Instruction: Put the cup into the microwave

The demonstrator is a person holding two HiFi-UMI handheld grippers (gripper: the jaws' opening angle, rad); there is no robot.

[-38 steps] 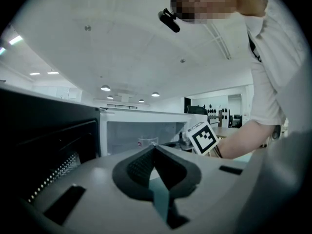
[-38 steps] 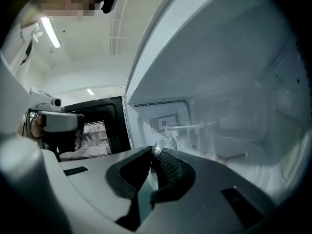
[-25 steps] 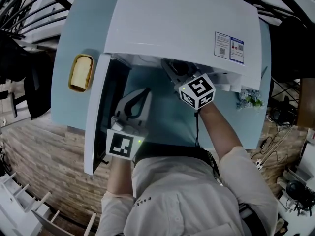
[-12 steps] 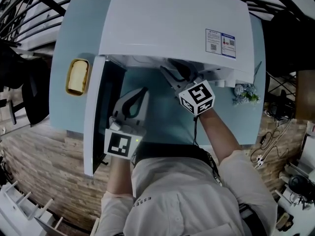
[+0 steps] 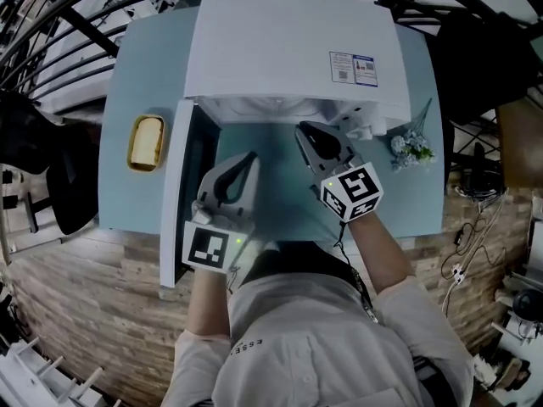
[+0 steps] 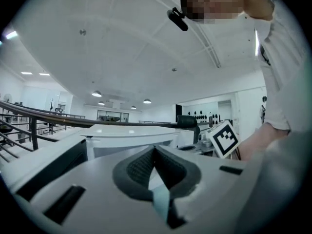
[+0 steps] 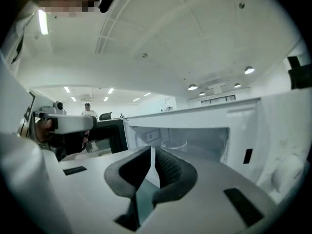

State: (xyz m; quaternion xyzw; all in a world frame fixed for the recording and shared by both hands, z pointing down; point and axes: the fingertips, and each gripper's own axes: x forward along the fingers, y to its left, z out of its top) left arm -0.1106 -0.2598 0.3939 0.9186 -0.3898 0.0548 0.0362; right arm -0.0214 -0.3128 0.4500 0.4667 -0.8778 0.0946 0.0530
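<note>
A white microwave [image 5: 288,49] stands on the light-blue table [image 5: 127,83] with its door [image 5: 180,202] swung open to the left. In the right gripper view a clear glass cup [image 7: 174,144] stands inside the cavity on the turntable. My right gripper [image 5: 305,131] [image 7: 152,152] hovers just outside the opening and points in at the cup. Its jaws are closing, with a thin slit left and nothing between them. My left gripper [image 5: 246,159] [image 6: 155,150] is shut and empty, in front of the microwave beside the open door.
A yellow block in a small dish [image 5: 146,141] lies on the table left of the door. A small bunch of flowers [image 5: 410,148] sits right of the microwave. Black railings ring the table's far side. The right gripper's marker cube [image 6: 224,138] shows in the left gripper view.
My right gripper has drawn back out of the microwave opening toward the person, leaving the cup inside. The left gripper has barely shifted.
</note>
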